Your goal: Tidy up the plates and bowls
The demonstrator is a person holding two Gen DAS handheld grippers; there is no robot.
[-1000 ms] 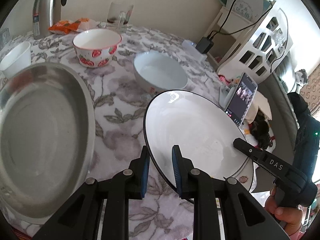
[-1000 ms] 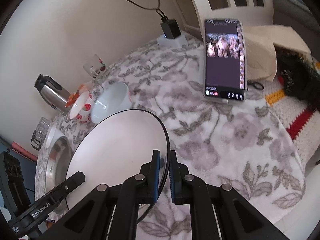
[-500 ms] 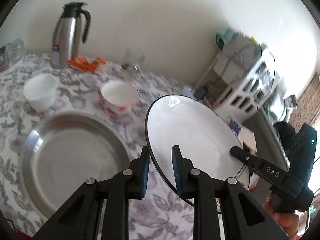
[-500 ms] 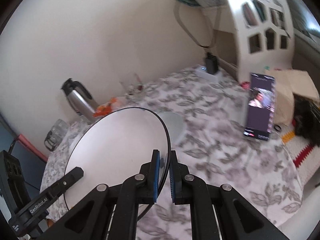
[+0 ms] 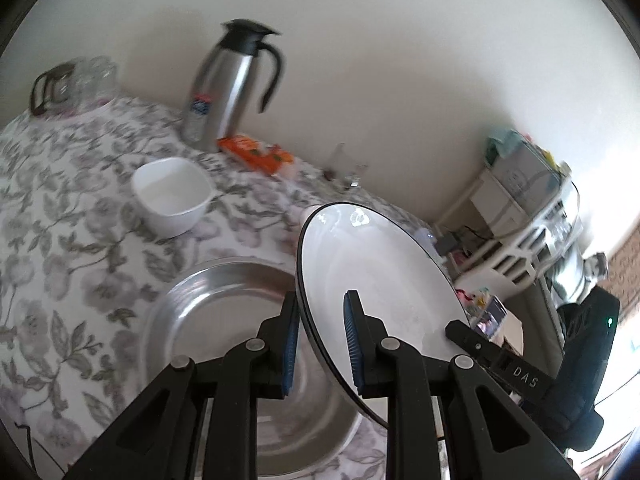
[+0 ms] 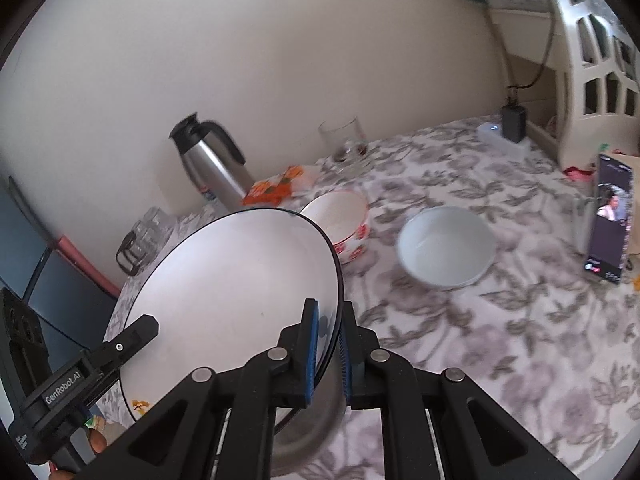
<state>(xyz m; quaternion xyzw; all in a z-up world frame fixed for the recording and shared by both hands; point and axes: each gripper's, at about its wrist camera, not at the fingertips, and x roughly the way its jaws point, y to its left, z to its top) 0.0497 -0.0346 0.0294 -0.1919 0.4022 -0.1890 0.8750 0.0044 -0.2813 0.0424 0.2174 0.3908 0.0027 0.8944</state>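
Both grippers hold a white plate with a black rim point(image 5: 372, 280), lifted and tilted above the table. My left gripper point(image 5: 320, 344) is shut on its near edge. My right gripper point(image 6: 328, 348) is shut on the opposite edge of the plate point(image 6: 236, 292). A large steel plate point(image 5: 224, 320) lies on the table below and left of the white plate. A small white bowl point(image 5: 172, 196) stands beyond it. A strawberry-patterned bowl point(image 6: 340, 220) and a pale blue bowl point(image 6: 446, 246) stand further along the table.
A steel thermos point(image 5: 228, 88), an orange packet point(image 5: 256, 154), a drinking glass point(image 6: 346, 142) and a glass jug point(image 5: 68, 84) stand along the wall. A phone point(image 6: 608, 216) leans at the table's right edge. A white shelf point(image 6: 592, 52) stands beyond it.
Both grippers have carried the white plate up and to the left, from the table's right side to above the steel plate. The grip on it has not changed.
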